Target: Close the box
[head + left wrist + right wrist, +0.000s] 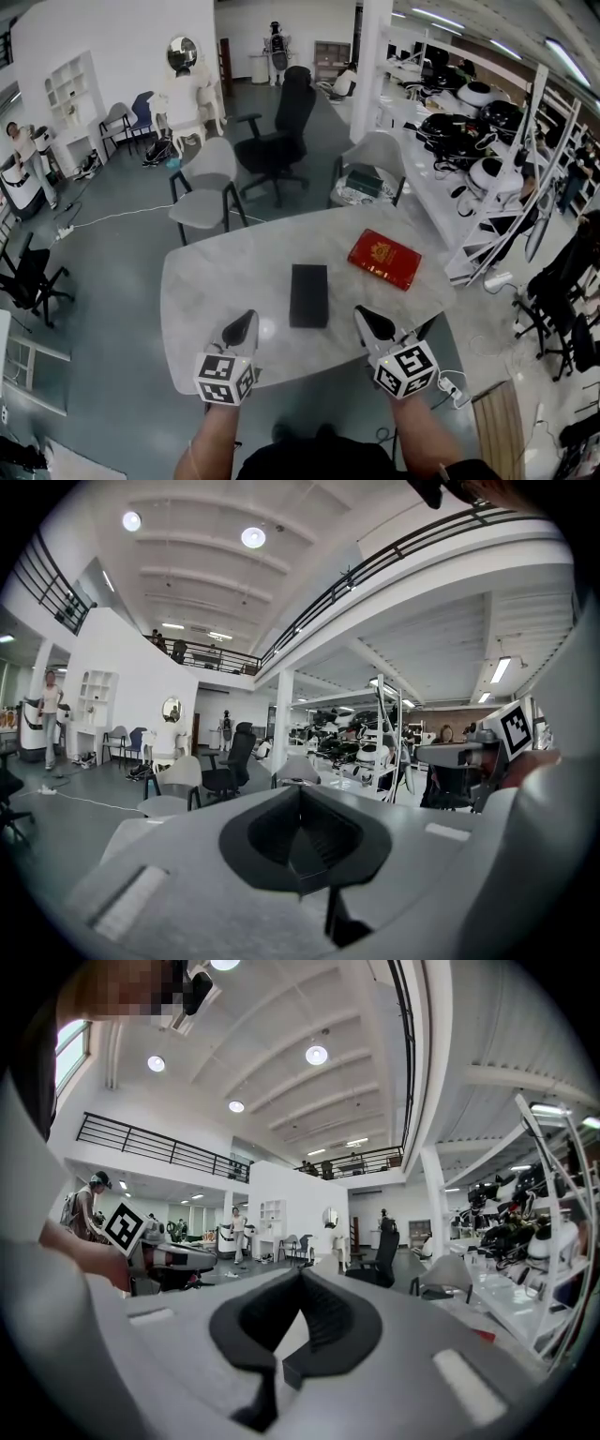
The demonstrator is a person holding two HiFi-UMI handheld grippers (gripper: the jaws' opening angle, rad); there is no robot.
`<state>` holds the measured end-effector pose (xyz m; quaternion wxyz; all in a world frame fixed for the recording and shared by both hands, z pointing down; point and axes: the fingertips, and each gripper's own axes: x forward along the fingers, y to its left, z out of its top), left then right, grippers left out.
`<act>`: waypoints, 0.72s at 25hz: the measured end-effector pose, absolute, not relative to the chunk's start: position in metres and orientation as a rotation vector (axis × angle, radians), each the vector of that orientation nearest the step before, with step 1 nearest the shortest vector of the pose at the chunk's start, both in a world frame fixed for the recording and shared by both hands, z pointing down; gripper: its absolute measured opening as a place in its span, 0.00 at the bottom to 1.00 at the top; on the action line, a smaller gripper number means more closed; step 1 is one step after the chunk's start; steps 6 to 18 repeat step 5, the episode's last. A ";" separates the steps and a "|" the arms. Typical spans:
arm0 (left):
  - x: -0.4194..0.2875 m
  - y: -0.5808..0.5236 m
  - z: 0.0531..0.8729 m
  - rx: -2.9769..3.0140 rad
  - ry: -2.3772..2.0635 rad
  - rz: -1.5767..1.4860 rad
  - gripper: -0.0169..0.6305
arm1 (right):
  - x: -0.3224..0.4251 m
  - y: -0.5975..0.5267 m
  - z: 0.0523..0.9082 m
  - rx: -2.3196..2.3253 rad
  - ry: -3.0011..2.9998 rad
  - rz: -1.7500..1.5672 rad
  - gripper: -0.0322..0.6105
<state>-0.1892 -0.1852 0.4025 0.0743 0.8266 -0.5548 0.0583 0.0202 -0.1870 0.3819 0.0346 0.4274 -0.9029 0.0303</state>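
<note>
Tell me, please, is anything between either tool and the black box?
Nothing visible: only bare table separates the left tool and right tool from the black box; the red box lies clear to its right.

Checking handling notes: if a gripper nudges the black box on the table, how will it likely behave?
The black box lies flat and low, so it would probably slide rather than tip. Its straight edges suggest it is stiff. The table looks smooth, so it may skid.

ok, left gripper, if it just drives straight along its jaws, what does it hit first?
Looks free nearby: left gripper points out over the table, passing left of the black box. Beyond the far edge, the grey chair roughly lines up; depth unclear.
</note>
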 end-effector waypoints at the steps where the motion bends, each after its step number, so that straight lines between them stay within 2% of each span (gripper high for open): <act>1: -0.190 -0.185 0.403 2.481 -1.663 0.175 0.04 | 0.019 -0.187 0.383 1.313 -2.776 0.098 0.05; 18: -0.196 -0.184 0.404 2.476 -1.662 0.176 0.04 | 0.014 -0.186 0.386 1.310 -2.776 0.111 0.05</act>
